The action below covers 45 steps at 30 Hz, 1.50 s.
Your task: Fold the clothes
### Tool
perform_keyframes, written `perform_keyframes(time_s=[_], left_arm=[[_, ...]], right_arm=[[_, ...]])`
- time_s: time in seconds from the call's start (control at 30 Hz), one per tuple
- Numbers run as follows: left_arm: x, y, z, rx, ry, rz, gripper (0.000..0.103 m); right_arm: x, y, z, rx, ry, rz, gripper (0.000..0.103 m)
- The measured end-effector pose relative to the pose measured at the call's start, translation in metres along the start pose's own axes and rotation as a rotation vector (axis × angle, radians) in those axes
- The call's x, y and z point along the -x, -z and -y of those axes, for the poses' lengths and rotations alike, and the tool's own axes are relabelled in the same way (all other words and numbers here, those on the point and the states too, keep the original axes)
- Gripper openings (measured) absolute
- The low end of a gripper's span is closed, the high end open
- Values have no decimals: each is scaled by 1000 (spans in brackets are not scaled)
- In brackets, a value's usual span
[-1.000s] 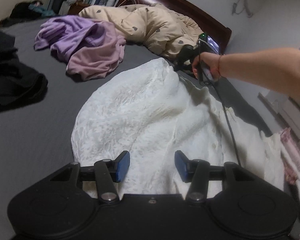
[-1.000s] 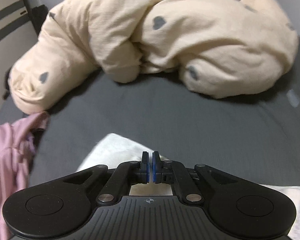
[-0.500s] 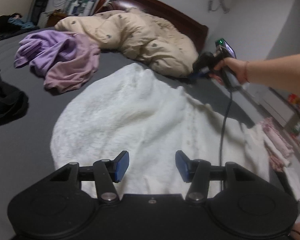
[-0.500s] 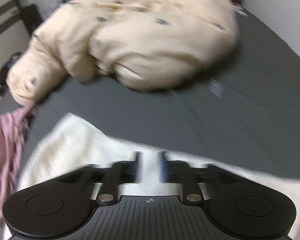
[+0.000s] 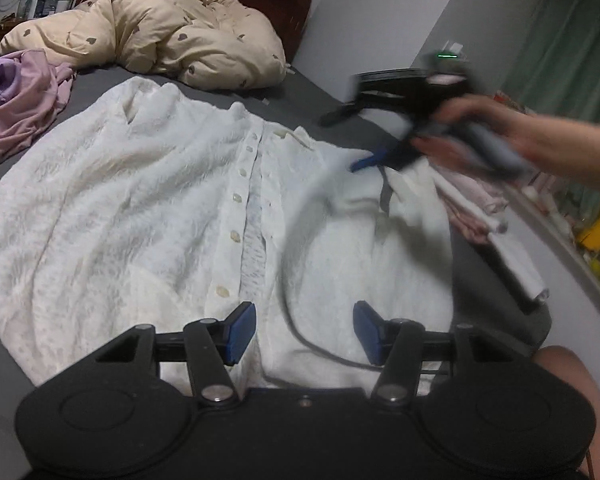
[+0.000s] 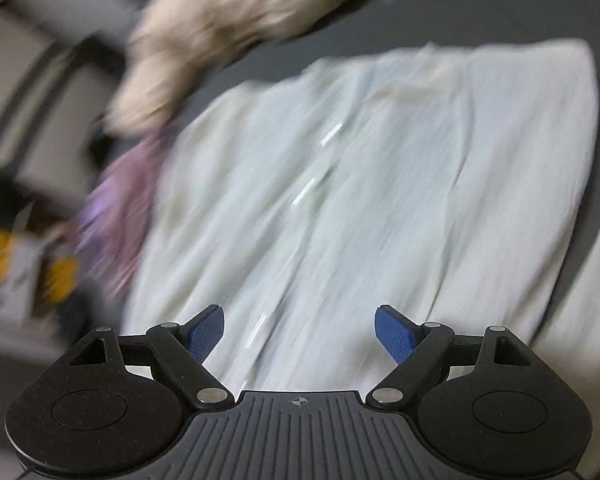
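A white textured button-front garment (image 5: 172,216) lies spread on the dark grey bed (image 5: 96,80), its button row running down the middle. My left gripper (image 5: 304,332) hovers over its near hem, jaws apart, nothing between the blue pads. In the left wrist view my right gripper (image 5: 352,144), blurred and held by a hand, hangs over the garment's right side. In the blurred right wrist view the right gripper (image 6: 299,332) is above the white garment (image 6: 360,200), its jaws opening wide with nothing between them.
A beige duvet with dark spots (image 5: 172,36) is bunched at the headboard. Purple and pink clothes (image 5: 16,100) lie at the left. Folded pink and white items (image 5: 484,208) sit at the bed's right edge. A black cable (image 5: 296,320) trails across the garment.
The right gripper let go of the white garment's far edge, opened wide and swept toward the garment's right side. The left gripper shifted along the near hem and rolled a little.
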State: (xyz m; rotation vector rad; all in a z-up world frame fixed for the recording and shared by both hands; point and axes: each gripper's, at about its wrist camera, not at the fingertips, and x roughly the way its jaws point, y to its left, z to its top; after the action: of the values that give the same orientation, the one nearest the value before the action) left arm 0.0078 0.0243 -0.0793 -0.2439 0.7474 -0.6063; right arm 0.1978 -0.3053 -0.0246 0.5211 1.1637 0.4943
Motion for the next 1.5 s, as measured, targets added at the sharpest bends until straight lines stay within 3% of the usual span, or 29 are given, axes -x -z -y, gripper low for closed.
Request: perform_keyframes(time_s=[0.13, 0.3, 0.4, 0.57, 0.7, 0.87, 1.0, 1.03, 1.07, 1.17, 1.27, 1.4, 1.5], left_arm=[[-5, 6, -12, 77, 11, -19, 53], [-14, 6, -22, 190, 102, -41, 56], [-10, 9, -17, 235, 132, -55, 56], [20, 15, -22, 308, 216, -40, 60], [17, 12, -34, 396, 222, -54, 61], [-8, 20, -30, 519, 174, -131, 59], [-27, 31, -29, 627, 156, -146, 58], [-32, 34, -30, 647, 155, -144, 54], [-36, 36, -30, 666, 153, -142, 44], [-44, 40, -33, 686, 163, -121, 22], [-46, 44, -36, 690, 162, -109, 13], [-36, 44, -36, 660, 140, -110, 7], [-25, 46, -35, 631, 98, -111, 6]], right_arm=[[66, 80, -20, 31, -155, 27, 83], [144, 146, -59, 115, -237, 115, 83], [192, 170, -81, 210, -227, 231, 83], [249, 196, -93, 224, -250, 358, 83], [254, 215, -100, 209, -314, 383, 83], [223, 234, -106, 212, -405, 325, 83], [185, 247, -92, 136, -464, 296, 83], [174, 249, -87, 122, -416, 294, 83], [161, 250, -85, 123, -332, 290, 83], [117, 252, -80, 181, -38, 243, 83], [73, 257, -71, 284, 209, 188, 83], [26, 266, -59, 382, 388, 167, 83], [7, 274, -60, 481, 423, 185, 83]])
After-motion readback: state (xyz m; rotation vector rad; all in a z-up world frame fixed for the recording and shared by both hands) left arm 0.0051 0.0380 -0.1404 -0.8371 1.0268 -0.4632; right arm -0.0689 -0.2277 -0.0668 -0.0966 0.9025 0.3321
